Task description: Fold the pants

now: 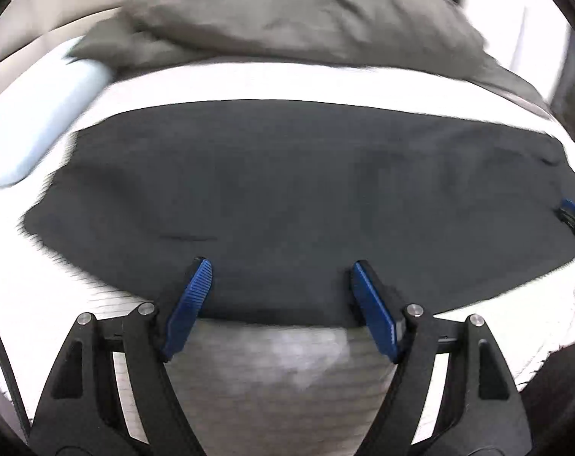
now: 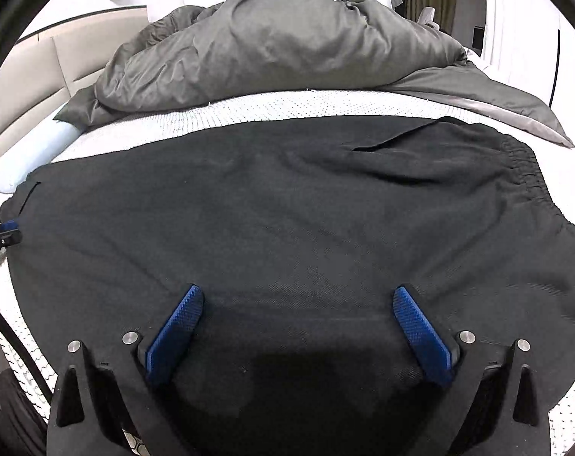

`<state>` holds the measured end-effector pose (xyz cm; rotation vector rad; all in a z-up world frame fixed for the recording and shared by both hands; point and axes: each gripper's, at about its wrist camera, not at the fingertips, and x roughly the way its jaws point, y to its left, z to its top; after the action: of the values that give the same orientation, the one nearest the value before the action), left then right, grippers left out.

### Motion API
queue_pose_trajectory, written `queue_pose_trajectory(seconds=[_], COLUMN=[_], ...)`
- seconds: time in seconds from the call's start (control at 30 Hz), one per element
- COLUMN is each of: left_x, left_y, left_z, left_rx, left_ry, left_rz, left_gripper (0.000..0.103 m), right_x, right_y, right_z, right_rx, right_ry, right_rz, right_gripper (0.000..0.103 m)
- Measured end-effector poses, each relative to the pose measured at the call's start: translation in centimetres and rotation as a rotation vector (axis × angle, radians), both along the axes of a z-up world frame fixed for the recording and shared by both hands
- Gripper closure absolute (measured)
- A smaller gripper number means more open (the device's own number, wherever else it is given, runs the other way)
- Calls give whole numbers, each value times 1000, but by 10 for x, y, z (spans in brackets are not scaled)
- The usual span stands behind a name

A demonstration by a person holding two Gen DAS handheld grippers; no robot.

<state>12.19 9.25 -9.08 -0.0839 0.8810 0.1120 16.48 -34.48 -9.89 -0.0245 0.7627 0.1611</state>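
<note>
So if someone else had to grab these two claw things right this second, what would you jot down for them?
Left gripper: open, holding nothing, at the near edge of the black pants.
Right gripper: open, holding nothing, over the pants nearer the elastic waistband.
The pants lie spread flat across the white mattress, waistband to the right. A crumpled grey duvet and a pale blue pillow sit behind them.
Done: pants appear laid out; I cannot tell whether they are already folded leg over leg.
Left: grip an edge and make the folds.
</note>
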Motion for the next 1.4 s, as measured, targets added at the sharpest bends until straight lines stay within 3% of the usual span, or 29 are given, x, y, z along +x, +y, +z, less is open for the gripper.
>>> queue_pose_trajectory(seconds=[0.17,0.33,0.43,0.53,0.57,0.6,0.63,0.67,0.7,0.83,0.9,1.0,1.07,1.13,1.2,1.23,1.37,1.4], left_x=[-13,-27,-32,-12,0,11,24,32,37,39,48,49,48,57,74,82,128,132], left_y=[83,142,134,108,102,98,99,100,107,147,174,187,178,157,132,120,112,120], left_z=[-3,-2,20,33,30,25,15,10,2,-8,-8,2,18,28,31,30,10,5], left_rx=[17,-71,-113,-118,-118,-107,-89,-79,-69,-66,-82,-91,-129,-138,-113,-93,-60,-59], left_ry=[9,1,-81,-113,-91,-57,2,33,56,55,47,25,-20,-46,-39,-28,81,95], left_rz=[199,374,332,187,139,120,121,126,134,215,267,330,309,236,151,125,143,162], left_gripper=[29,31,32,32,36,53,63,82,91,95,103,103,101,92,65,63,63,70], right_x=[-2,-4,-4,-3,-3,-3,-4,-4,-4,-5,-6,-5,-6,-6,-6,-6,-7,-7], right_y=[-1,1,1,2,3,3,2,2,3,2,2,3,3,3,3,2,4,4], right_z=[0,-1,-1,-1,-1,-1,-1,-1,-1,0,0,0,0,0,0,0,0,0], right_rx=[2,5,9,14,13,14,15,15,16,23,28,27,29,31,31,31,32,33], right_ry=[-1,-10,-13,-14,-14,-15,-16,-18,-18,-22,-25,-26,-28,-30,-30,-30,-31,-31], right_rz=[2,1,2,2,2,1,1,1,1,5,5,5,5,6,6,6,5,5], right_gripper=[2,2,2,2,2,2,2,2,2,2,2,2,2,2,2,2,2,2])
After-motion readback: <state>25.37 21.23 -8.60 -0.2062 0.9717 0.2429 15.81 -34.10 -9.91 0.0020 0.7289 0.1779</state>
